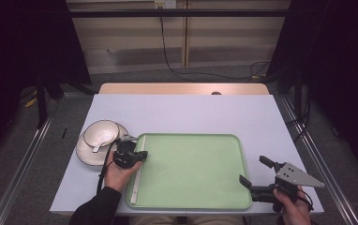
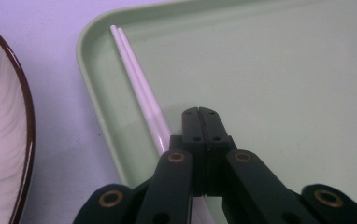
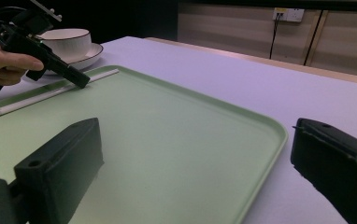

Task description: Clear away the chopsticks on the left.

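Keeping the closed, empty left tongs (image 2: pixel 203 112) low beside the white chopsticks (image 2: pixel 139 84) on the green tray (image 2: pixel 279 70), right tongs (image 3: pixel 190 158) wide open, empty.

The bench (image 1: pixel 182 112) is being lit softly from above, the sides are being left dark, and the near fingers (image 3: pixel 57 170) are being blurred.

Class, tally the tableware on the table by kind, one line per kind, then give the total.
Tray: 1
Chopsticks: 2
Bowl: 1
Plate: 1
Spoon: 1
Total: 6
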Demonstrator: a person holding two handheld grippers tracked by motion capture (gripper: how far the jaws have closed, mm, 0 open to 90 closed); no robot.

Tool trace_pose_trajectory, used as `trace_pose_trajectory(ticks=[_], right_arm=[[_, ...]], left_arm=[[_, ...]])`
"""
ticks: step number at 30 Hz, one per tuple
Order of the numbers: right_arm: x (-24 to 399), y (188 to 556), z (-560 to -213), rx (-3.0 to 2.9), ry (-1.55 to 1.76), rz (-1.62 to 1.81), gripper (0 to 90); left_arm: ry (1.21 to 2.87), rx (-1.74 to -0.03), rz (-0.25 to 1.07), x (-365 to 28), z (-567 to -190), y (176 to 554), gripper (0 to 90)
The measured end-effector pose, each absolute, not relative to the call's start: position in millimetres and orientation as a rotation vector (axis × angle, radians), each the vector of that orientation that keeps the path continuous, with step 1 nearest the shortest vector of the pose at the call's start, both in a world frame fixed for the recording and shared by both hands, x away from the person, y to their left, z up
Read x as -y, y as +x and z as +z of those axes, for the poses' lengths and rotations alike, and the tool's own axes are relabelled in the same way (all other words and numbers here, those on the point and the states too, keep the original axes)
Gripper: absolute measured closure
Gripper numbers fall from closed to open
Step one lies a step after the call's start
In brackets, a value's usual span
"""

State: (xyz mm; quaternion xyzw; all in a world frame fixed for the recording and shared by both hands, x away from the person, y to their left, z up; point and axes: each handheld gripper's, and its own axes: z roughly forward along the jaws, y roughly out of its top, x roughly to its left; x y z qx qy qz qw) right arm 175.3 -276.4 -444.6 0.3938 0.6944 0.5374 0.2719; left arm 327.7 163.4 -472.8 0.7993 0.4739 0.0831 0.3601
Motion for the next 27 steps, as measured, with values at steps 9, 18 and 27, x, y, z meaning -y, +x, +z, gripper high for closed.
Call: trace_pose_trajectory(ticks=[9, 18, 27], right_arm=[[275.8, 175.8, -444.5, -1.866, 1.062, 1.445, 1.8], [273.6, 177.8, -444.4, -1.876, 1.054, 1.448, 1.8], [274.2, 178.5, -443.9, -1.872, 1.055, 1.457, 1.8]], left_arm=[[2.07, -1.159, 0.218, -164.6, -473.6, 324.1, 87.0], [2.078, -1.01, 0.297, -162.6, -459.9, 304.1, 56.2], [2.021, -0.939, 0.349, -178.8, -445.7, 291.8, 22.1]])
